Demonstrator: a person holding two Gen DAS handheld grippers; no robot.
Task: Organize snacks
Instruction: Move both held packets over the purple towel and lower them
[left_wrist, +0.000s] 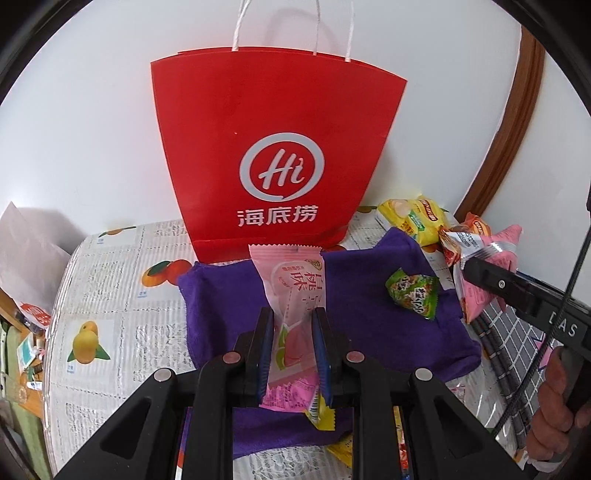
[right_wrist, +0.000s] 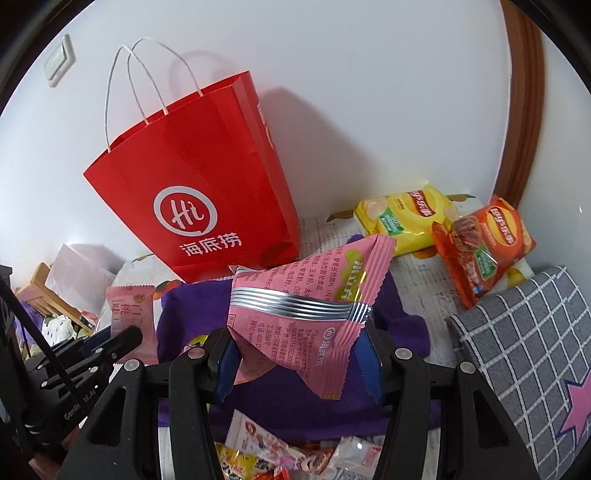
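Left gripper (left_wrist: 293, 347): jaws clamped on a long pale-pink peach-print snack packet (left_wrist: 290, 295), which sticks up past the fingertips toward 12 o'clock, its top edge overlapping the foot of the red paper bag (left_wrist: 273, 147).

Right gripper (right_wrist: 299, 363): jaws closed on a puffed pink snack pouch (right_wrist: 306, 306) with a silver seam, held clear above the purple cloth (left_wrist: 369, 325).

The red bag stands upright against the white wall (left_wrist: 92, 129) at the table's far edge, handles up, mouth at the top.

A small green packet (left_wrist: 413, 293) lies on the cloth at 2 o'clock from the left gripper, apart from both tools; the cloth between them is bare.

A yellow chip bag (right_wrist: 402, 218) and an orange-red chip bag (right_wrist: 480, 243) lie at 1 to 2 o'clock in the right wrist view, near the wall, overlapping at one corner.

A grey checked cushion (right_wrist: 524, 350) borders the cloth at 3 o'clock.

Loose wrappers (right_wrist: 295, 454) crowd the near edge at 6 o'clock.

The fruit-print table cover (left_wrist: 110, 314) lies open at 9 o'clock in the left wrist view.
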